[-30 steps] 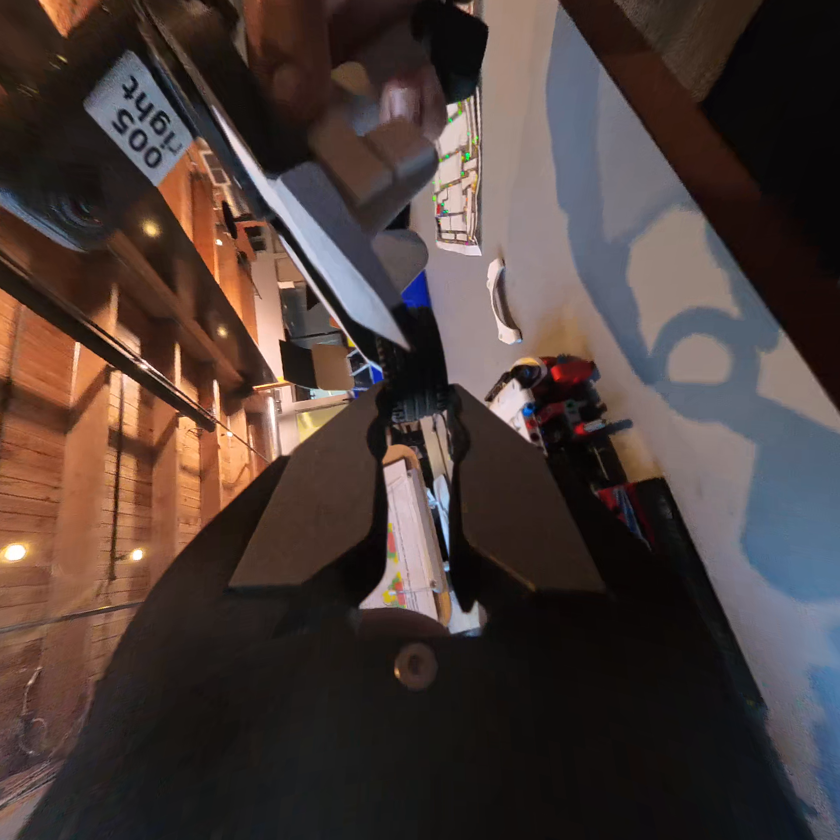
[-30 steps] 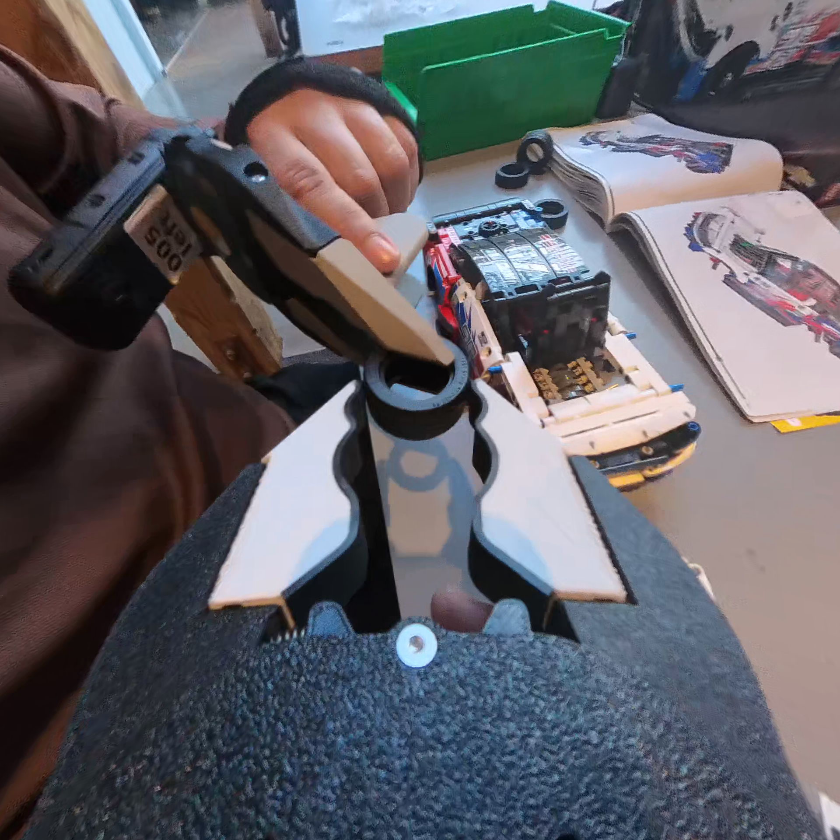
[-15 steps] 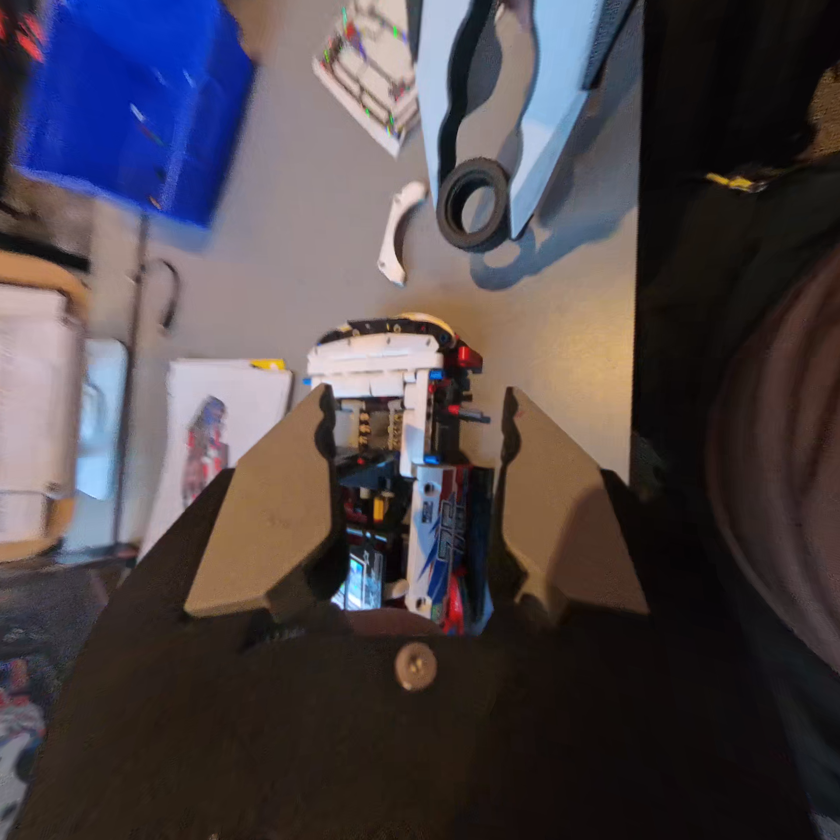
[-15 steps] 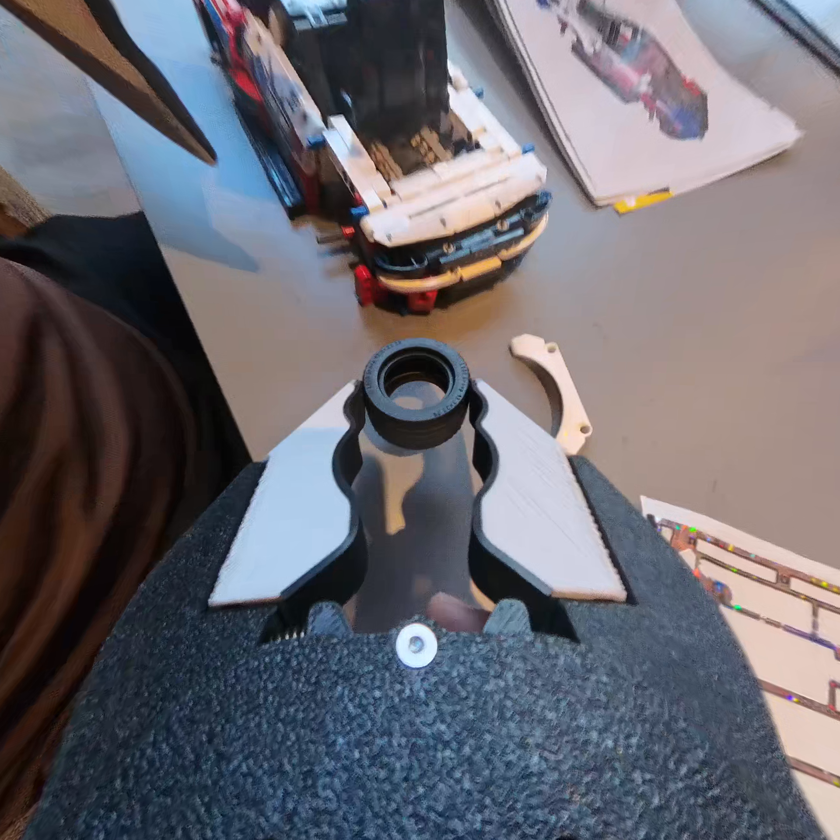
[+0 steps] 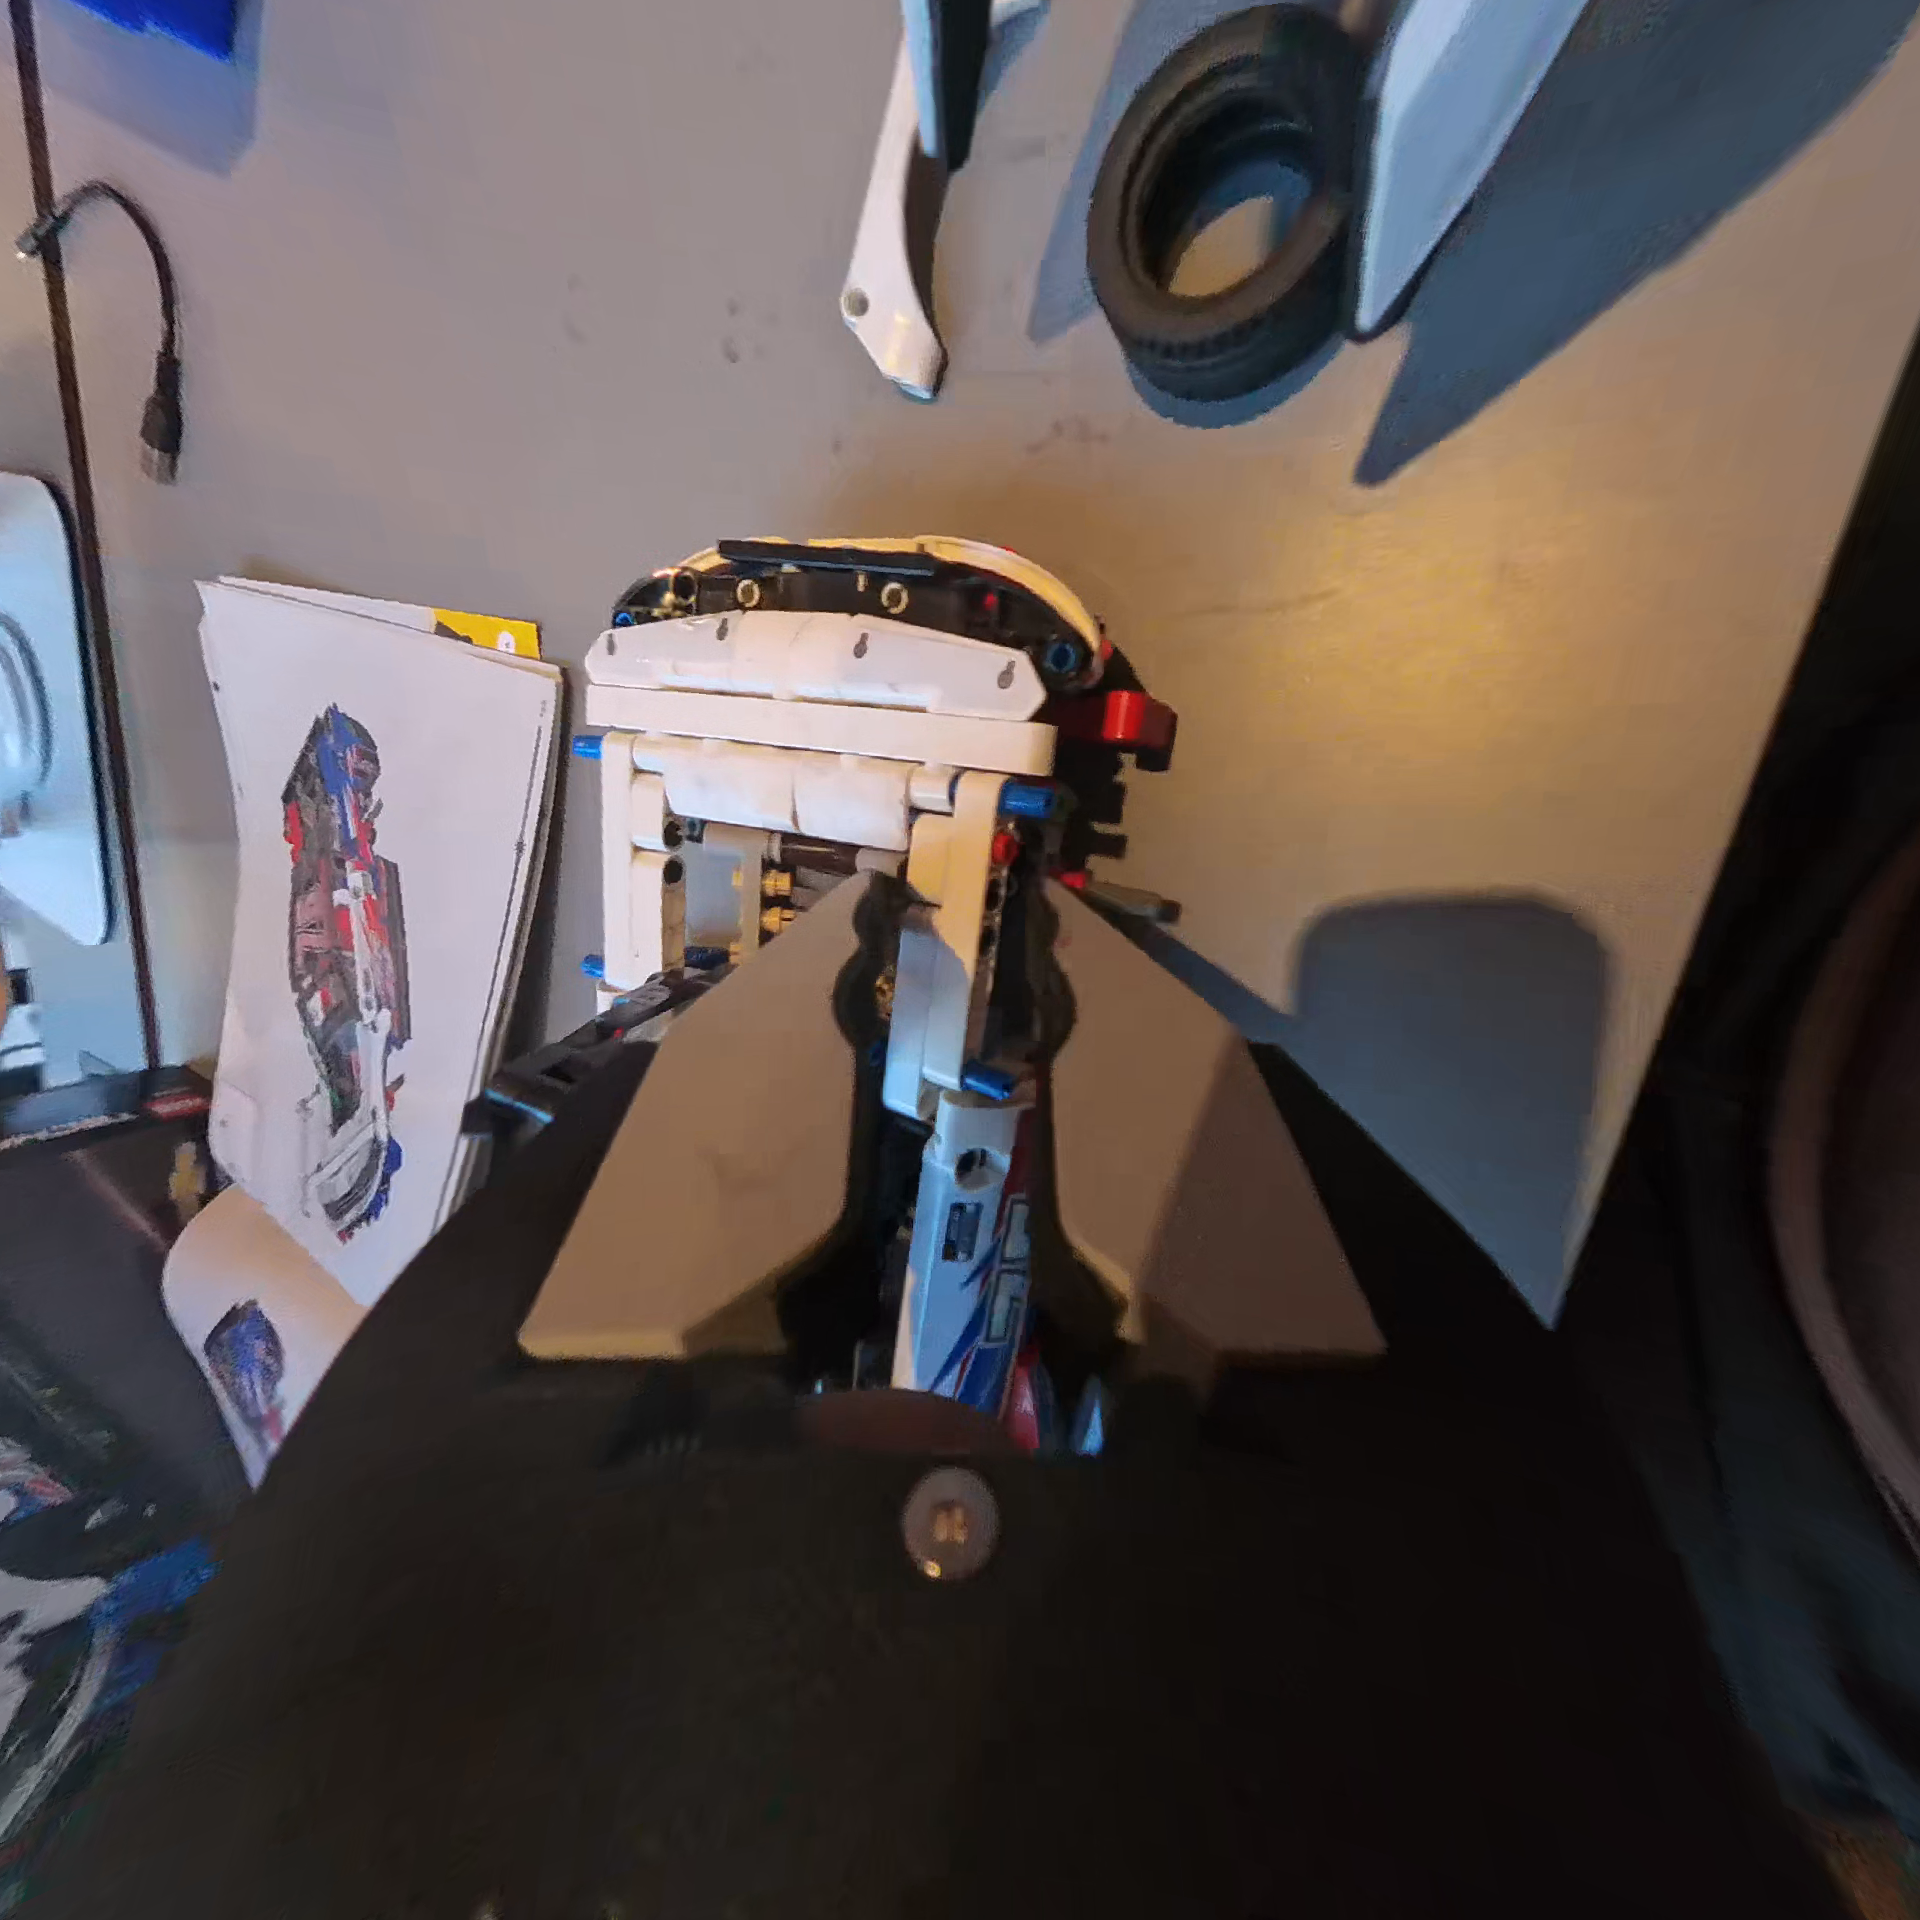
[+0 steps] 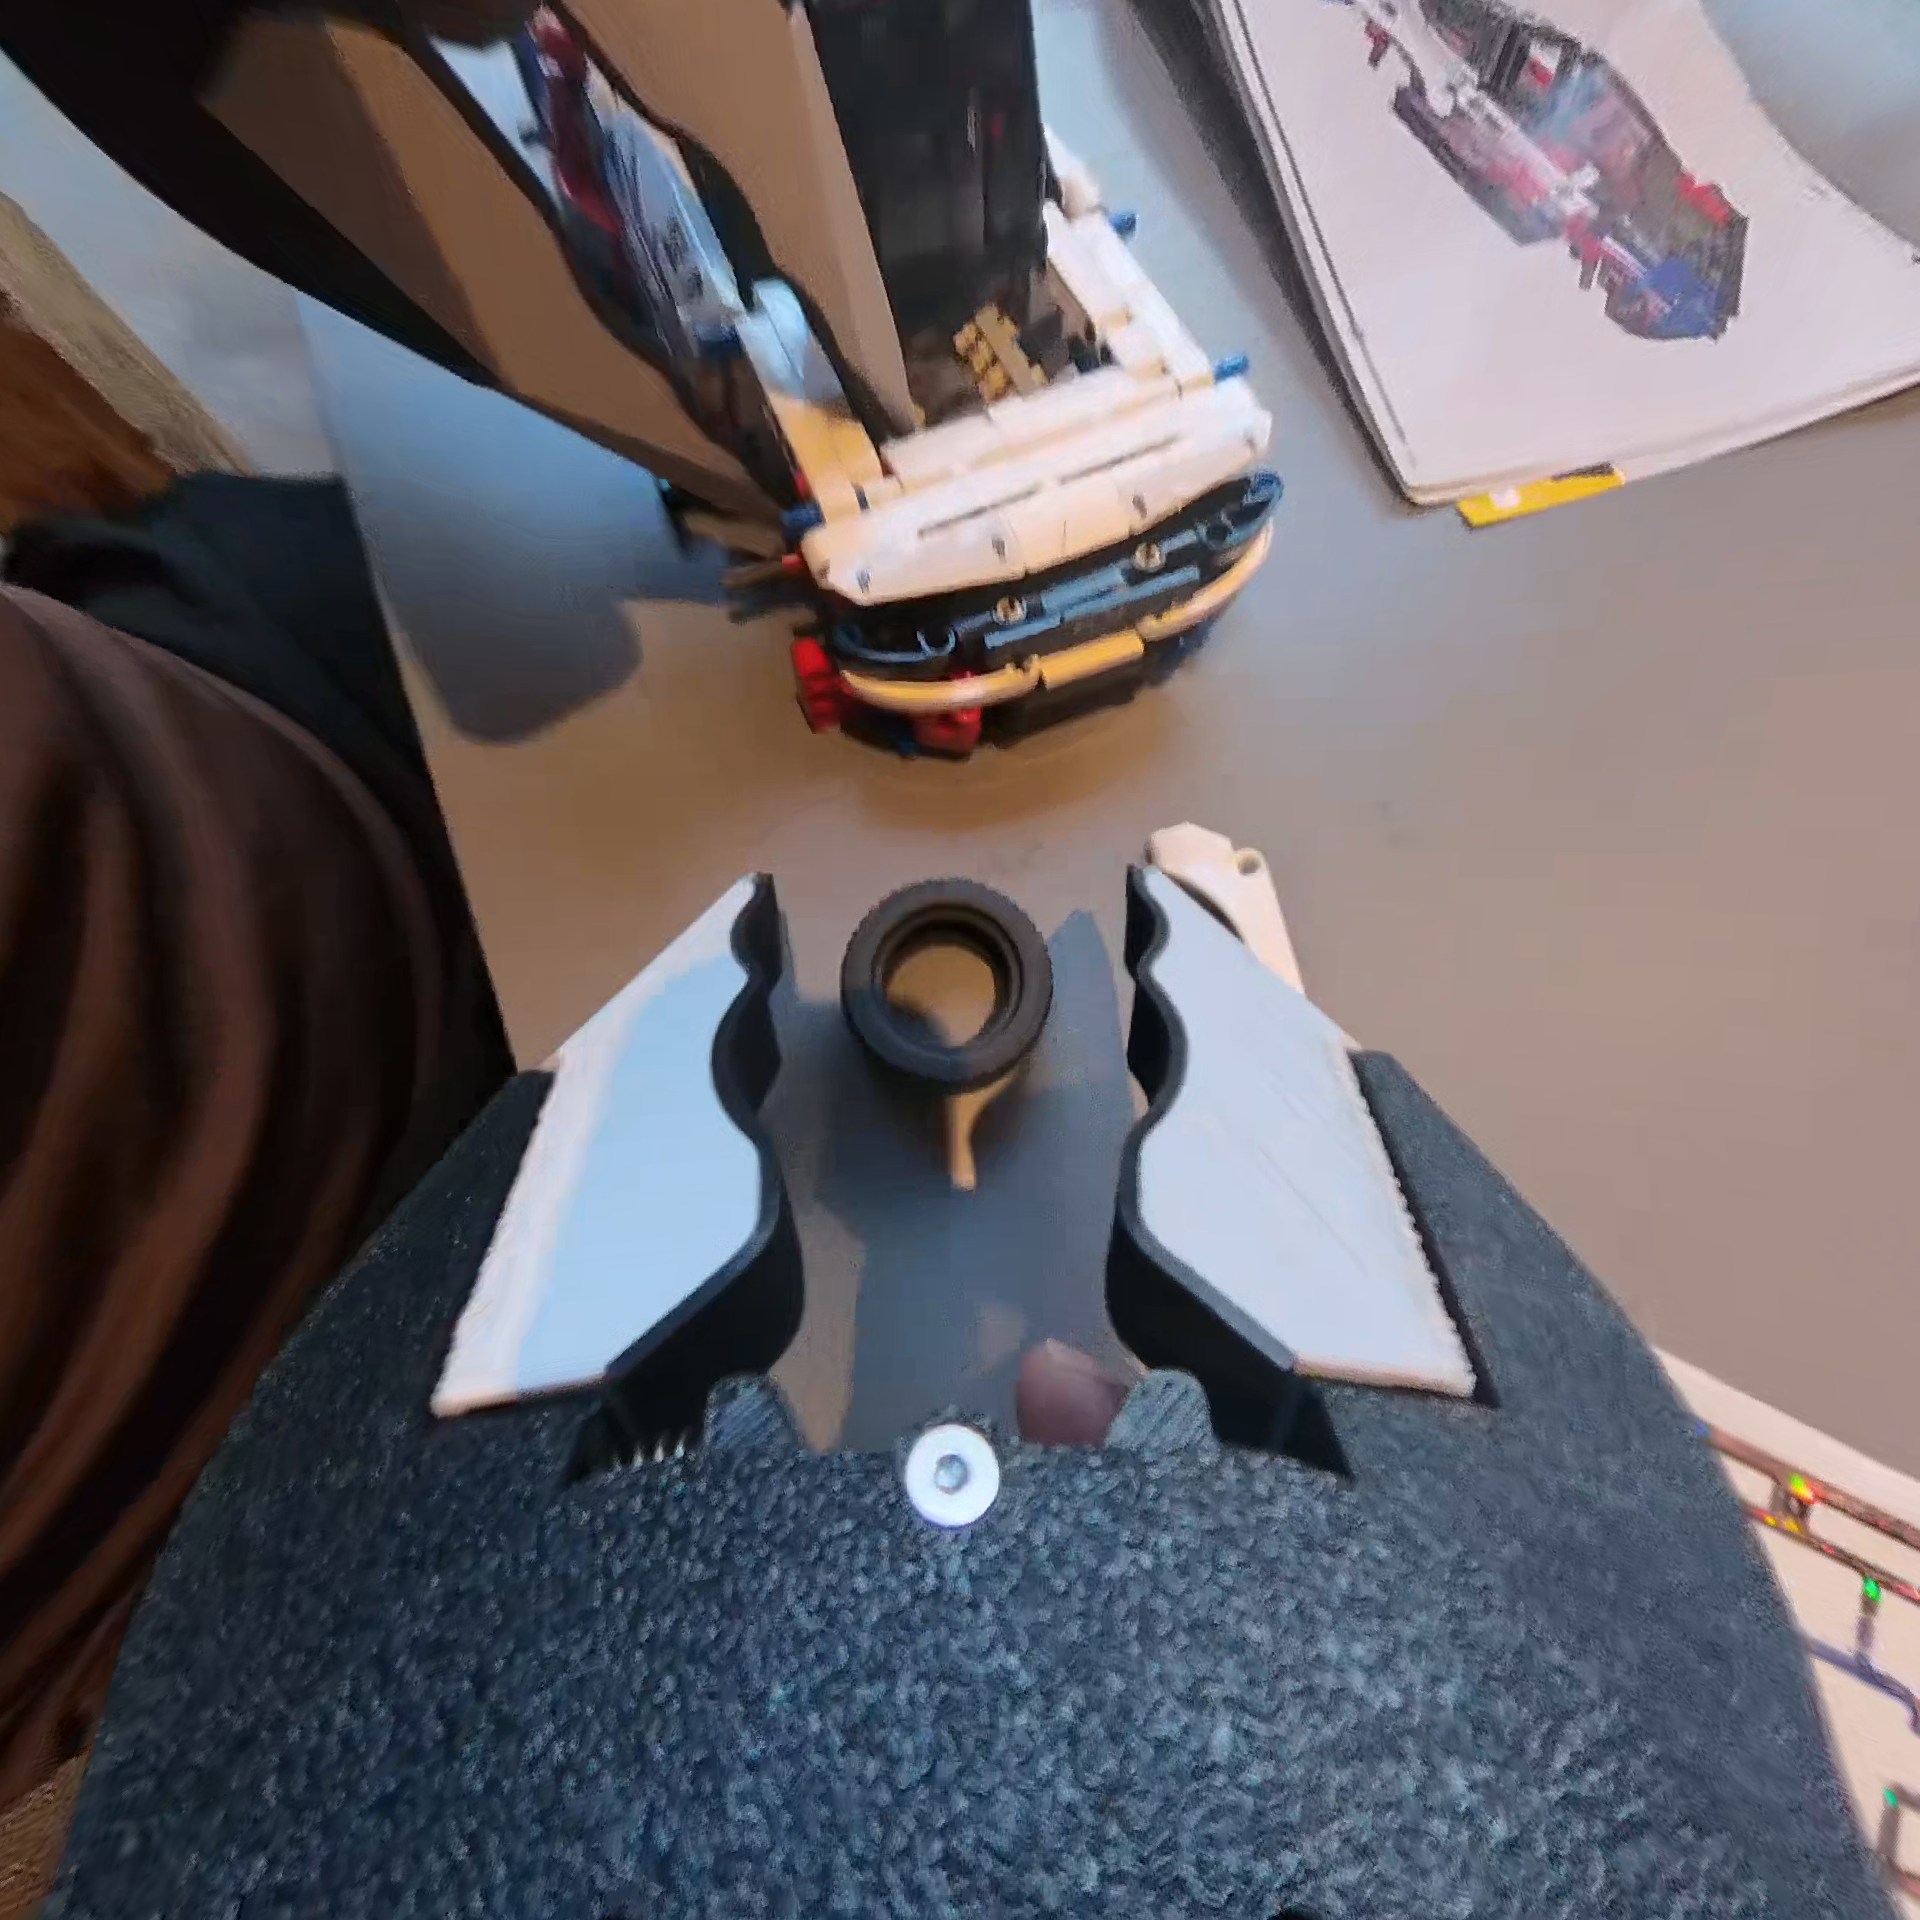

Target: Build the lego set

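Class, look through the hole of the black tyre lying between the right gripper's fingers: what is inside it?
Inside the black tyre only bare grey table shows: no wheel hub. The table under its rubber wall is hidden. The right gripper is open around it.

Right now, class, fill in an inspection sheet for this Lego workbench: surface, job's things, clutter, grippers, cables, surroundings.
Surface: grey tabletop, mostly bare.
Job's things: white, black and red Lego car; black rubber tyre lying on the table; curved white Lego arch piece; open instruction booklet.
Clutter: printed sheet with coloured lines.
Grippers: left hand-held gripper closed around the car's side; right hand-held gripper open, tyre between its fingers, untouched.
Cables: black cable with plug.
Surroundings: blue bin; person's brown sleeve.
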The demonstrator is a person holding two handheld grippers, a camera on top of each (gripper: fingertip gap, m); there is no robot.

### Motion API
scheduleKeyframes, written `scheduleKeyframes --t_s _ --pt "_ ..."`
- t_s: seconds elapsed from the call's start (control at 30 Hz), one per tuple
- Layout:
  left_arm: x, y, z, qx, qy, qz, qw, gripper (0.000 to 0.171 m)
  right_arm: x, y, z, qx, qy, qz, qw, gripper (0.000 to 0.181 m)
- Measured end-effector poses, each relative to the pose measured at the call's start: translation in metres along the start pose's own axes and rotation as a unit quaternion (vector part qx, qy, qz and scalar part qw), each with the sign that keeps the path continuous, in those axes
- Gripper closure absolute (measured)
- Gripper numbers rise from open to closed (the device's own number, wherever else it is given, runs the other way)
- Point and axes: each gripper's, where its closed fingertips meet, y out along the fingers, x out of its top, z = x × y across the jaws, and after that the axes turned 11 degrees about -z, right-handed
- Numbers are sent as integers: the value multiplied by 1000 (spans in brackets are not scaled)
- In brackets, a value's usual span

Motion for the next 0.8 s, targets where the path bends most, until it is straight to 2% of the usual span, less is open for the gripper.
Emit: scheduleKeyframes --t_s 0.1,0.23,0.37,0.4,0.43,0.47,0.53,0.57,0.6,0.7,0.8 --pt "2 -1 0 -13 -26 -12 1000 151 11 3 -2 24 16 -7 1000 113" --pt "13 -6 -1 -22 -57 -44 997 155 9 17 -6 45 32 20 998 113" --pt "11 -4 -1 -13 -31 -32 999 155 5 30 -6 67 44 66 995 112" --pt "8 -3 -1 -10 -22 -19 1000 152 4 34 -5 71 43 78 994 112" --pt "3 0 -4 -12 -11 -1 1000 139 2 37 -5 72 40 88 993 112" --pt "-1 3 -4 -8 -2 10 1000 135 2 39 -6 73 38 95 992 112" --pt "3 4 -3 -5 9 5 1000 138 3 45 -3 83 35 96 991 112" --pt "5 2 1 7 9 0 1000 152 3 46 -2 88 37 96 991 113" --pt "7 -1 3 10 2 -7 1000 157 3 48 -1 90 39 97 990 114" --pt "7 -3 4 2 -14 -24 1000 157 3 52 3 99 43 96 990 116" --pt "6 -1 4 9 1 -19 1000 157 4 57 1 91 37 96 990 121"
